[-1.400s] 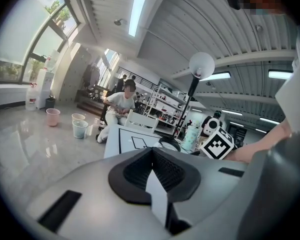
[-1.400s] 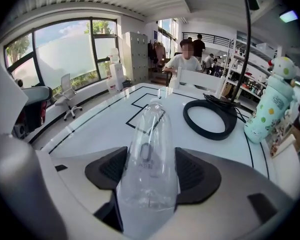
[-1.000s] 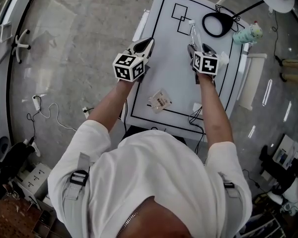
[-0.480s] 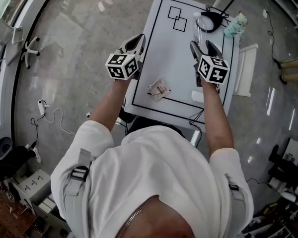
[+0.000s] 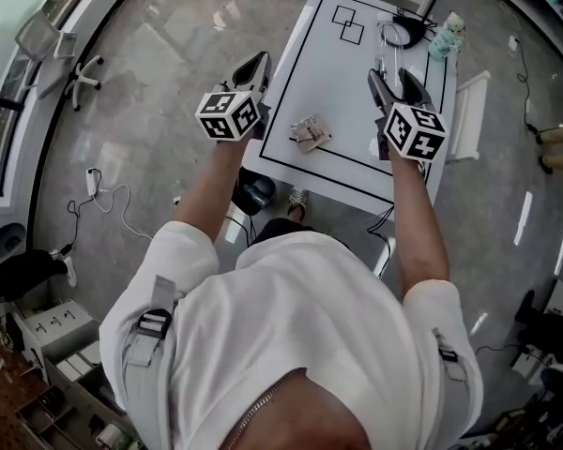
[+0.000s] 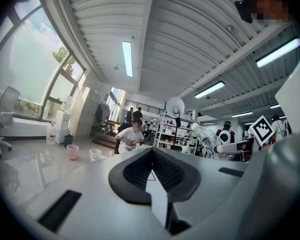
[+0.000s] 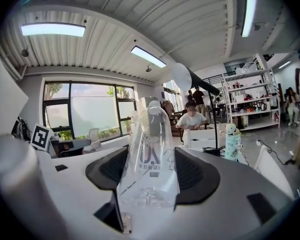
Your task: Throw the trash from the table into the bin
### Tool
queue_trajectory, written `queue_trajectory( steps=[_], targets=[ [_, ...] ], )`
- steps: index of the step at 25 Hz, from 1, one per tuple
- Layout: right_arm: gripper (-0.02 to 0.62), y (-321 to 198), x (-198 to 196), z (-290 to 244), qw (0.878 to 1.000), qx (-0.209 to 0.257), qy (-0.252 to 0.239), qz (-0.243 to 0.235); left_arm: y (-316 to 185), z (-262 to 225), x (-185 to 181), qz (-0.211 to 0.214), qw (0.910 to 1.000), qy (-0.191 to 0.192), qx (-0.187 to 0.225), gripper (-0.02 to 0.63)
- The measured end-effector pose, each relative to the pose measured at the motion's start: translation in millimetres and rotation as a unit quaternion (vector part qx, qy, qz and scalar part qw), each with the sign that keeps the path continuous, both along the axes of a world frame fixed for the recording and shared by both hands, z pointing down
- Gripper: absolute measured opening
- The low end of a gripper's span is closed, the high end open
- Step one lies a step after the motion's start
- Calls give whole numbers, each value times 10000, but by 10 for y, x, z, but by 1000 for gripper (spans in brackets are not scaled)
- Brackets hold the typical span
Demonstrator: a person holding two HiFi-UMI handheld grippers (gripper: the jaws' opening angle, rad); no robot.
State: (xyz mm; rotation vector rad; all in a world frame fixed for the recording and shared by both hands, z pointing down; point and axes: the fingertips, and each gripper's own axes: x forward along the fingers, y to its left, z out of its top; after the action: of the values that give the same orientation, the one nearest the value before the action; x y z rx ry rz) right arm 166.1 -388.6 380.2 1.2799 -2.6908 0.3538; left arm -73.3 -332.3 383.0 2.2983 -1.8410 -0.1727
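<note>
Two grippers held up by white table [image 5: 342, 82], upper centre of frame. Left gripper [image 5: 253, 64]: jaws pressed together, nothing between. Right gripper [image 5: 391, 81]: jaws clamped on clear plastic bottle [image 7: 149, 154]. Crumpled wrapper [image 5: 311, 131] lies on table near front edge, between grippers.

Dark object [image 5: 256, 192] half hidden under table [image 5: 338, 82], perhaps a bin, wrapper [image 5: 311, 131] print unreadable

The left claw [image 6: 151, 156] is closed and empty (pads meeting), pointing level toward a seated person [image 6: 131, 134].
</note>
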Motion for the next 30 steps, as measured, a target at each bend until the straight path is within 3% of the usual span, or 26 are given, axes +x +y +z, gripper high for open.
queue_trajectory(
  steps=[8,15,21,30],
  targets=[
    [299,934,-274,-55,9971,58,-61,-753,1136,-126,-98,-573,9982,-143,82,11],
    [299,1560,-886,4,9881,-43,-147,-1528,2010,-113,-586,-1245,9918,-270,-66,11],
    [299,2021,-1724,145,9747,-123,-131,-2229,2622,-56,-1168,-1786,9836,-251,-25,11],
    [299,2921,-3006,732,9532,-610,351,-2942,3602,446,-2218,-2299,9719,-70,-505,11]
  ],
)
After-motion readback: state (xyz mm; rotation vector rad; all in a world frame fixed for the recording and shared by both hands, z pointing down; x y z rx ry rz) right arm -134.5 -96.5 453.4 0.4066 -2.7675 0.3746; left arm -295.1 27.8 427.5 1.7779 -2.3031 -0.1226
